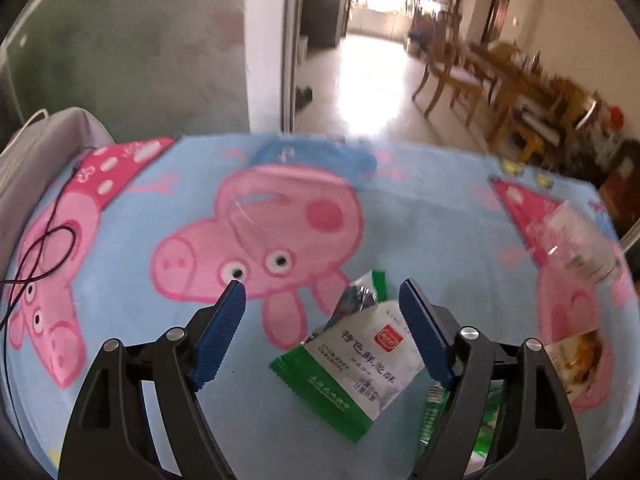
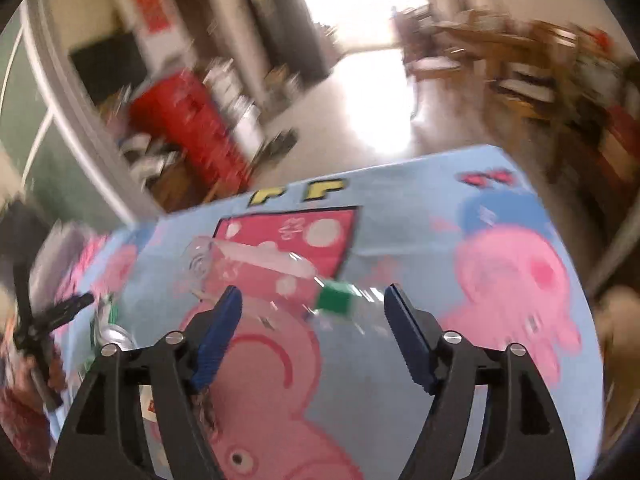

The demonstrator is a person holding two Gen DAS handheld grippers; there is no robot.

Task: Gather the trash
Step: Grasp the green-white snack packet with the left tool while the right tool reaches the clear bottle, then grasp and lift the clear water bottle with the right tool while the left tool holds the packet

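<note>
A green and white snack wrapper [image 1: 356, 364] lies on the blue cartoon-pig blanket [image 1: 420, 224], between and just ahead of my open, empty left gripper [image 1: 322, 292]. More green packaging [image 1: 436, 416] lies under its right finger, and a tan printed packet [image 1: 576, 364] lies at the right. A clear plastic bottle [image 1: 572, 244] lies at the far right. In the blurred right wrist view the same clear bottle [image 2: 248, 264], with a green label [image 2: 336, 298], lies on its side just ahead of my open, empty right gripper [image 2: 312, 296].
A thin black cable [image 1: 44, 256] loops over the blanket's left side beside a grey cushion [image 1: 44, 148]. Wooden chairs and a dining table [image 1: 500, 76] stand beyond the blanket's far edge. Red boxes [image 2: 188, 120] sit on the floor. The left gripper's frame [image 2: 44, 320] shows at left.
</note>
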